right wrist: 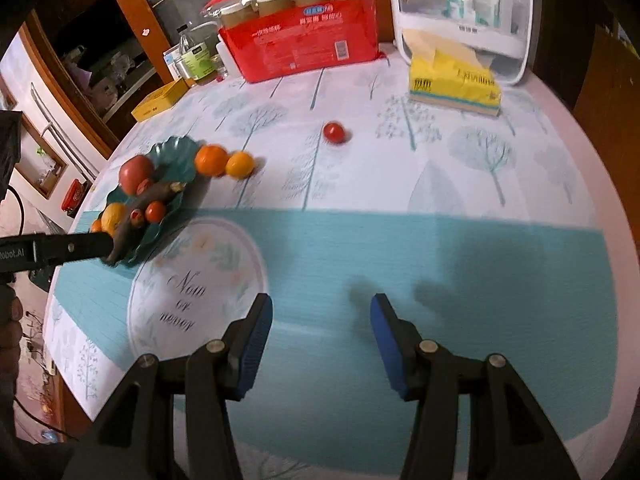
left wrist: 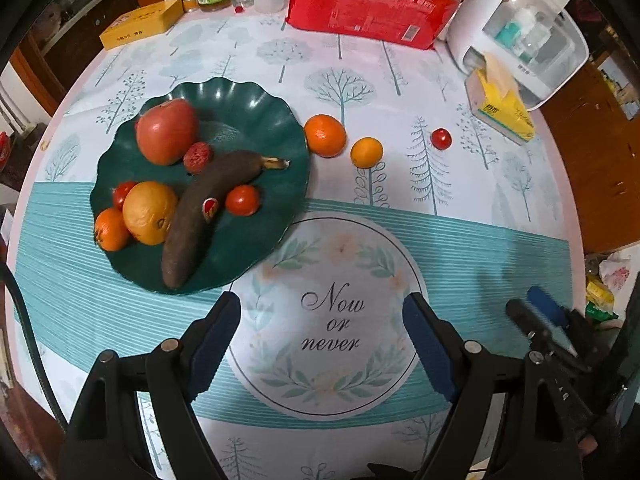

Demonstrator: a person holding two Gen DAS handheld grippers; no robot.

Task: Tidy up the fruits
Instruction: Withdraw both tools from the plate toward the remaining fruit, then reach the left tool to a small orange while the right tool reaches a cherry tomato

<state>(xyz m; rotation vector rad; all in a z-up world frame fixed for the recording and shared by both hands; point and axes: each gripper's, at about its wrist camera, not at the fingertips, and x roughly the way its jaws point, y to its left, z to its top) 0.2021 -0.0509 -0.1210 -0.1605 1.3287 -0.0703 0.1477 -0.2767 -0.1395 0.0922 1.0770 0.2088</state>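
On round table (left wrist: 500, 208), left of centre: green scalloped plate (left wrist: 256, 108) with apple (left wrist: 166, 130), blackened banana (left wrist: 208, 216), orange (left wrist: 149, 212), small tomatoes, a red date; just right of plate rim, on the cloth, tangerine (left wrist: 325, 135) touching-close to smaller orange fruit (left wrist: 366, 152), cherry tomato (left wrist: 441, 138) well apart further right. Left gripper (left wrist: 320, 332) wide apart, empty, above the "Now or never" medallion; right gripper (right wrist: 320, 328) partly spread, empty, over teal band. Behind: red package (left wrist: 372, 4), yellow tissue pack (left wrist: 504, 108), white container (left wrist: 520, 36); nothing between grippers and loose fruit.
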